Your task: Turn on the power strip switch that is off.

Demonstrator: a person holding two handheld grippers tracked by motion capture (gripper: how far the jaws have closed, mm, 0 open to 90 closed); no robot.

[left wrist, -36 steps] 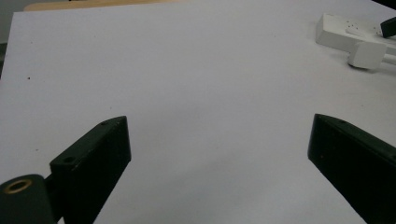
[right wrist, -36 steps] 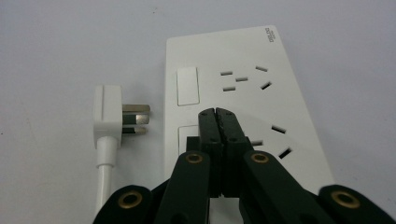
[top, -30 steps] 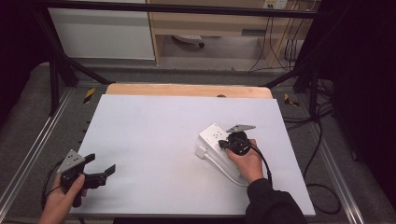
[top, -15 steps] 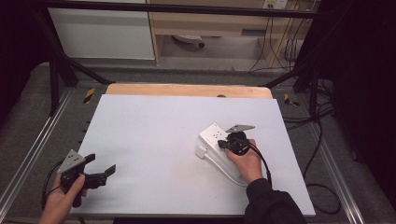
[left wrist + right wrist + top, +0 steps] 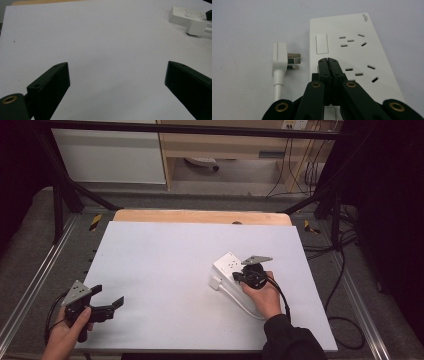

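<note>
Two grippers are in your hands. The right gripper (image 5: 328, 60) has its fingers (image 5: 323, 68) closed flat together with nothing between them, tips over the white rectangular plastic power strip (image 5: 352, 53), just below its rocker switch (image 5: 321, 44); whether they touch it cannot be told. The power strip (image 5: 231, 267) lies on the white desk (image 5: 170, 260), towards its right edge. The strip's white plastic plug (image 5: 280, 58) lies just beside it, prongs towards the strip, unplugged. The left gripper (image 5: 107, 302), near the front left corner, has its fingers (image 5: 50, 86) spread wide and empty.
</note>
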